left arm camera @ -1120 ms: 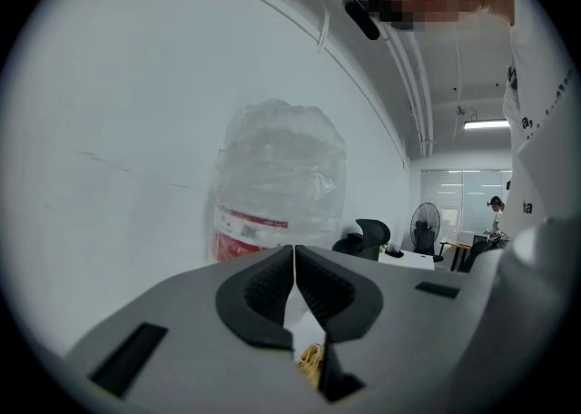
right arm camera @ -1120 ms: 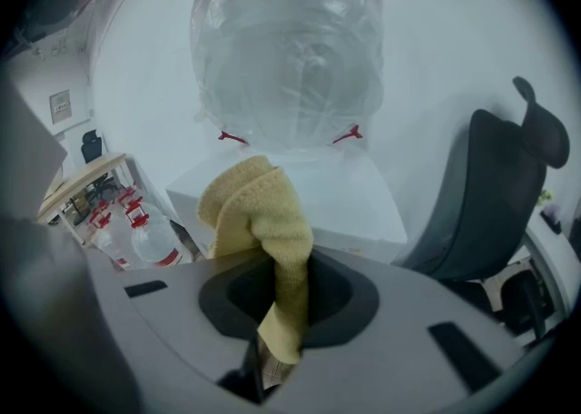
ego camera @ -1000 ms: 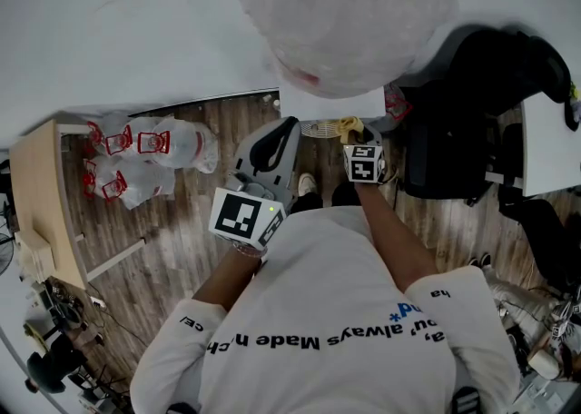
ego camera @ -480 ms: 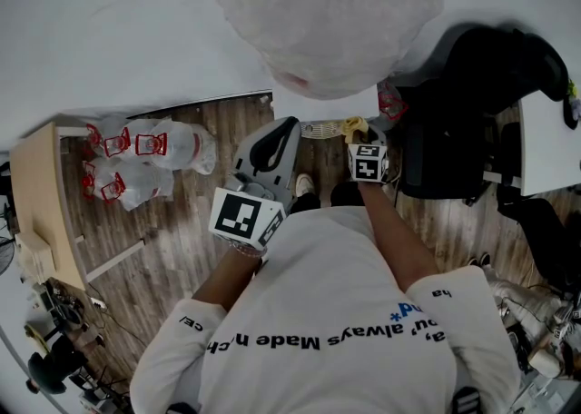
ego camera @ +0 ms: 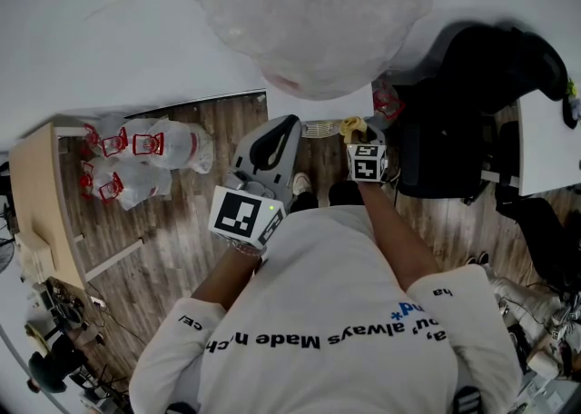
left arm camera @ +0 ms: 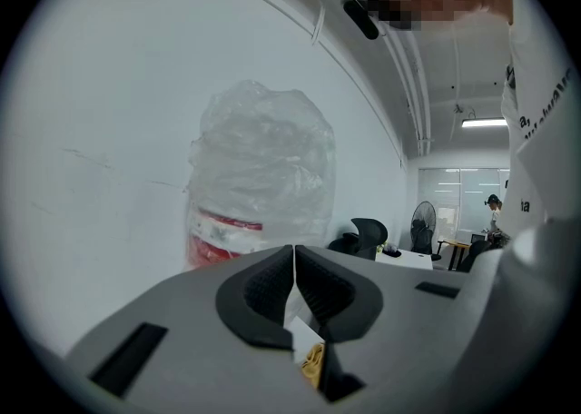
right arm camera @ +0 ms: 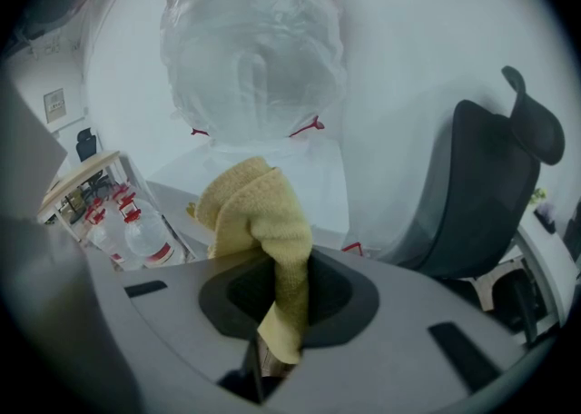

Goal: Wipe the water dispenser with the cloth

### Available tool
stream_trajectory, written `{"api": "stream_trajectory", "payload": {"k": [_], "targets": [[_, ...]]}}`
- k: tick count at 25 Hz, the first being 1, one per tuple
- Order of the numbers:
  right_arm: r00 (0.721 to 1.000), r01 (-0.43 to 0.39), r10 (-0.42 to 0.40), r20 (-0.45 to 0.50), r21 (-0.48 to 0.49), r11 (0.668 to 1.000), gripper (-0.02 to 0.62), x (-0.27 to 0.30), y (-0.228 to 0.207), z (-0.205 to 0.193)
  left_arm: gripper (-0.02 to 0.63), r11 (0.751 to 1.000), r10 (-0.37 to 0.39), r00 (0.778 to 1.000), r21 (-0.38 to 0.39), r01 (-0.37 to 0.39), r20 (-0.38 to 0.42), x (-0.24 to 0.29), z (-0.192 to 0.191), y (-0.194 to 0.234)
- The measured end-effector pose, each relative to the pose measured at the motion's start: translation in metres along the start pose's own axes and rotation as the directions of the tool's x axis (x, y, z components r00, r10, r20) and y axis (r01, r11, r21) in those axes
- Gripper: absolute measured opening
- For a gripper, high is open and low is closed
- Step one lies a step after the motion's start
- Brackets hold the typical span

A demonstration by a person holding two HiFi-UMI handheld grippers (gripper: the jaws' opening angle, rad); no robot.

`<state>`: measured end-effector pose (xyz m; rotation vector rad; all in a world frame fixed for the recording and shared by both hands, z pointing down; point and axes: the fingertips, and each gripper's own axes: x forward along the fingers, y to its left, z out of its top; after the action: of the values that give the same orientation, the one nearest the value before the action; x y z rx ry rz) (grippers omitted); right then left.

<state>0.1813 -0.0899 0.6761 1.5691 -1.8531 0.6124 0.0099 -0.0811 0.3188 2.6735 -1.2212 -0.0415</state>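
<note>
Hanging in a bunched fold from the right tongs (right arm camera: 289, 290), the yellow cloth (right arm camera: 259, 212) is clamped between their two jaws. Its upper part bulges above them and a corner trails below. It sits just in front of the white body of the water dispenser (right arm camera: 313, 176), under the big plastic-wrapped bottle (right arm camera: 254, 49) that stands on top. Whether cloth and dispenser touch cannot be told. The left tongs (left arm camera: 293, 267) are together with nothing between them, held left of the cloth and pointing at the same dispenser. A black office chair (right arm camera: 481, 185) stands just right of the dispenser, against the white wall (left arm camera: 109, 131). To the left, wrapped water bottles (ego camera: 136, 153) lie on the wooden floor (ego camera: 182, 231) beside a light wooden tabletop (ego camera: 36, 194).
</note>
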Motion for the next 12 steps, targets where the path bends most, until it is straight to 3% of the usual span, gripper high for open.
{"api": "stream_trajectory", "payload": {"k": [12], "targets": [[0.999, 0.042, -0.041, -0.007, 0.025, 0.999, 0.06, -0.001, -0.026, -0.005, 0.026, 1.0, -0.006, 1.0, -0.005, 0.006, -0.002, 0.011, -0.002, -0.005]]}}
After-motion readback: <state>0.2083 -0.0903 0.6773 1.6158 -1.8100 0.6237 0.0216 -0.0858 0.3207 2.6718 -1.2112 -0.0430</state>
